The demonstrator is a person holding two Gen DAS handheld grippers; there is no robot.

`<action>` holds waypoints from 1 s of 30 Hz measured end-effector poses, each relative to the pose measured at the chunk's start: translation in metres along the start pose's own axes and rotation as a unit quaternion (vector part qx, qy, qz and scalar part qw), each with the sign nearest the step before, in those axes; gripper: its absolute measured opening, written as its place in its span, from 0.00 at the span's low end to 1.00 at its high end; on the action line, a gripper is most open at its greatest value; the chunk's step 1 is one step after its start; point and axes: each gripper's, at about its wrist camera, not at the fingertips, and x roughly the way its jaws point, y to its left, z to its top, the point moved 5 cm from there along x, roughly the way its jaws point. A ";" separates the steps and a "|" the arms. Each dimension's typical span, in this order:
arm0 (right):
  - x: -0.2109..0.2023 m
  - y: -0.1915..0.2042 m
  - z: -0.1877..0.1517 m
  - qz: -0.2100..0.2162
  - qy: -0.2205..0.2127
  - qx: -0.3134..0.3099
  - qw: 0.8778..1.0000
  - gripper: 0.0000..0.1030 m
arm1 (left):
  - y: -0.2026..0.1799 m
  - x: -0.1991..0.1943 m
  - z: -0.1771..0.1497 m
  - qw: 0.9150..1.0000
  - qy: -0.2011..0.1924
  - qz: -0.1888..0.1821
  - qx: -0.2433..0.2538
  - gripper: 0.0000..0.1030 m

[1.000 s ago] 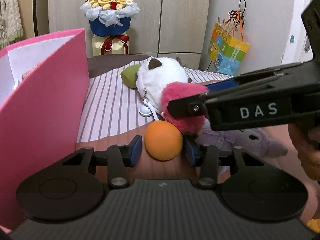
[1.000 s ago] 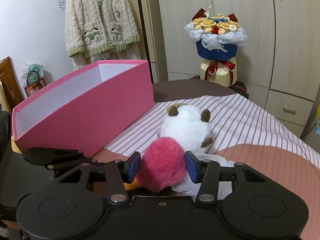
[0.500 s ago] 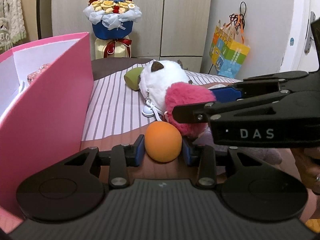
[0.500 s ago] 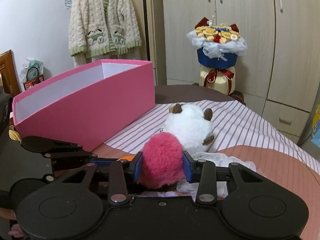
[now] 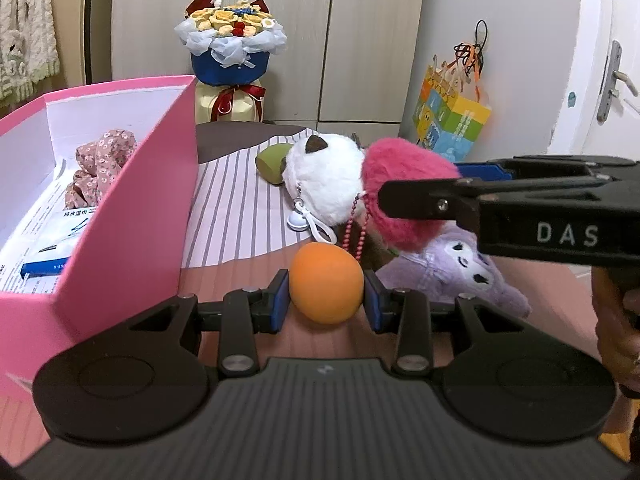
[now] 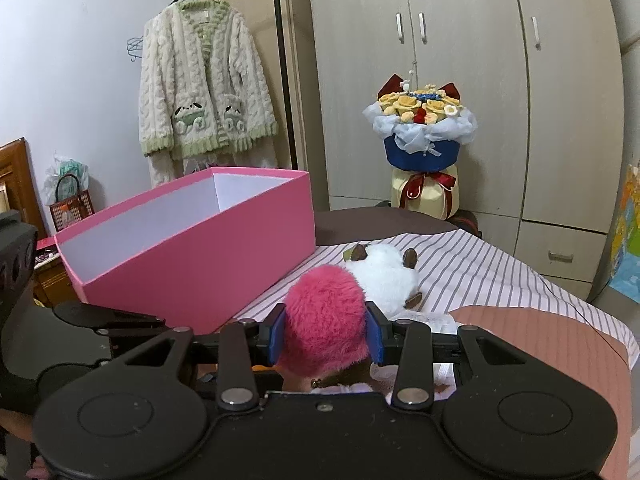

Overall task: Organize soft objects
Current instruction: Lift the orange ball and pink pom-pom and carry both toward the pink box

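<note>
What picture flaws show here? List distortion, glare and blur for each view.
Left wrist view: fisheye bends the door frame; right gripper looms large and near; orange ball sharp. Right wrist view: wardrobe edges bow, dark corner vignetting, no strong glare; pink pompom sharp.

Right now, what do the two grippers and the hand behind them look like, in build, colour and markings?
Both are matte black plastic. Left gripper: ribbed body, two round discs, silver screws on the finger links, blue pads. Right gripper is built the same; seen side-on from the left wrist view, it carries white "DAS" lettering. A bare hand shows behind it; no sleeve or cables visible.
</note>
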 end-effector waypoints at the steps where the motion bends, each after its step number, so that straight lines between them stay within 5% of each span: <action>1: -0.002 0.002 -0.001 -0.001 0.000 -0.001 1.000 0.44 | 0.000 -0.002 0.000 1.000 0.001 -0.003 -0.001 0.36; 30: -0.035 0.034 -0.054 -0.022 0.062 0.068 0.995 0.44 | 0.020 -0.062 -0.037 0.995 0.077 -0.051 -0.020 0.36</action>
